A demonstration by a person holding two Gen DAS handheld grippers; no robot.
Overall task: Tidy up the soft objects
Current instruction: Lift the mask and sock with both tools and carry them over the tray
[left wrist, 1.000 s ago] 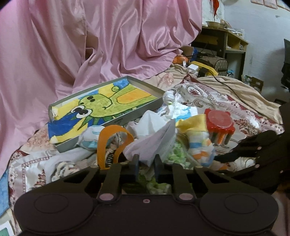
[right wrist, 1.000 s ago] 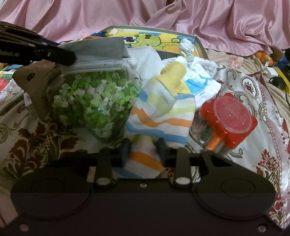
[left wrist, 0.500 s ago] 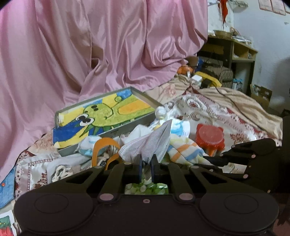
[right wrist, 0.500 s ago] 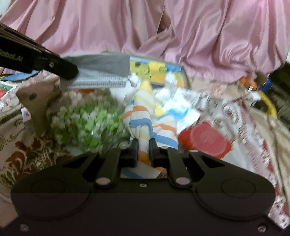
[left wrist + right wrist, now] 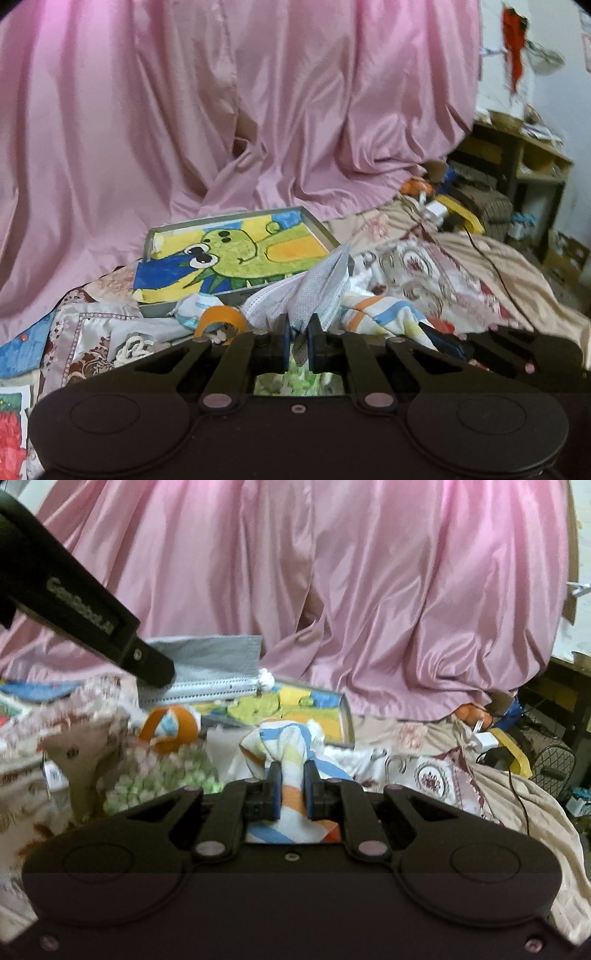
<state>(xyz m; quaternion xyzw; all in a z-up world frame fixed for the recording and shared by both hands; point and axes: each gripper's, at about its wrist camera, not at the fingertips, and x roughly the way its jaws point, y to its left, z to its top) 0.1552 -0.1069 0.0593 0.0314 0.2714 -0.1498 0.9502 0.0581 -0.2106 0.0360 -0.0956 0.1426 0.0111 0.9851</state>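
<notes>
Left gripper: our left gripper [image 5: 297, 334] is clamped on a grey face mask [image 5: 314, 291]; the mask's folded edge is pinched between the blue pads and the rest fans up and to the right above them.
Left gripper, other view: from the right wrist we see its black finger [image 5: 110, 627] at upper left, with the mask [image 5: 210, 664] stretched out flat to the right of it, pleats and white ear loop showing.
Right gripper: our right gripper [image 5: 292, 786] is closed on a striped sock [image 5: 288, 753], bands of orange, blue, yellow and white; the cloth bunches above the pads and hangs below them.
Sock, other view: from the left wrist the sock [image 5: 384, 317] is just right of the mask, leading down to the right gripper's dark fingers [image 5: 448, 343].
Tray: a shallow grey tray [image 5: 317, 229] with a green cartoon creature painted inside lies on the patterned bedspread [image 5: 424, 266], behind both held items.
Pile: an orange loop [image 5: 221, 317] sits just left of our left fingers; a clear bag of green and white bits [image 5: 166, 775] lies lower left of the sock.
Backdrop: a pink satin sheet [image 5: 221, 110] hangs behind everything.
Right edge: wooden shelves [image 5: 524, 158] stand against the wall; their contents are too blurred to name.
</notes>
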